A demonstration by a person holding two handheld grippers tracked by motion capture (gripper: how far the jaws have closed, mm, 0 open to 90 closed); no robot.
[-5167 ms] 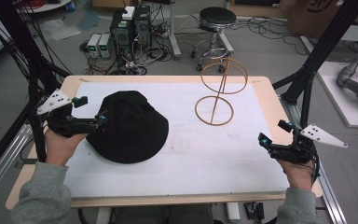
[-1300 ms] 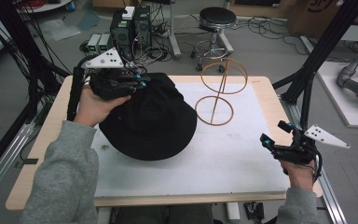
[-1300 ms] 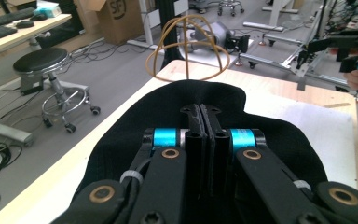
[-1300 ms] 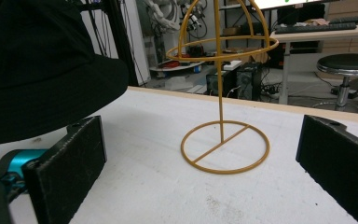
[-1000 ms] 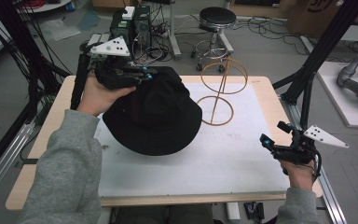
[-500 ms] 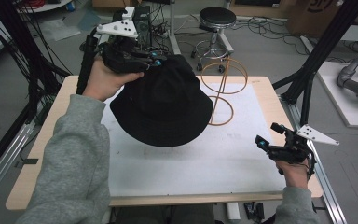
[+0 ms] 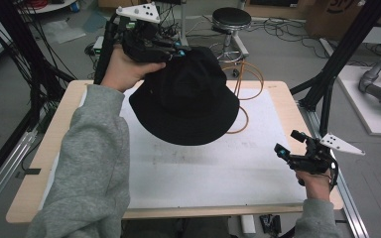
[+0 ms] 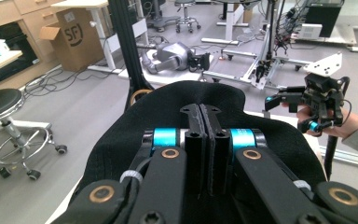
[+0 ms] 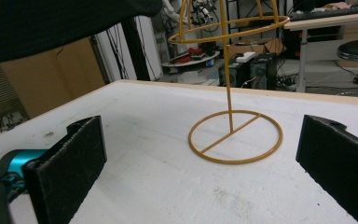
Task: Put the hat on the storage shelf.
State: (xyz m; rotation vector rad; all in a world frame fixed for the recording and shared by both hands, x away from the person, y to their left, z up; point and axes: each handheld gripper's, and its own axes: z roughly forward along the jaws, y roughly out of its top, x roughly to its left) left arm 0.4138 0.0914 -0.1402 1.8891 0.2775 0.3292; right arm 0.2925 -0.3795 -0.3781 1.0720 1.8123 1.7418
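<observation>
The left tool (image 7: 176,49) is clamped on the brim of the black fabric bucket hat (image 7: 188,96), which hangs clear of the white-topped desk (image 7: 203,168), partly in front of the orange wire hat stand (image 9: 230,93). Lifting looks done; lowering the hat over the stand's top ring remains. The right tool (image 7: 290,148) waits wide-jawed and empty near the desk's right edge.

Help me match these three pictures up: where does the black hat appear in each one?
High view: black hat upper middle, held up by the left gripper.
Left gripper view: hat centre, behind the shut jaws.
Right gripper view: hat along the top left edge.
Shared landmark: the wire stand.
</observation>
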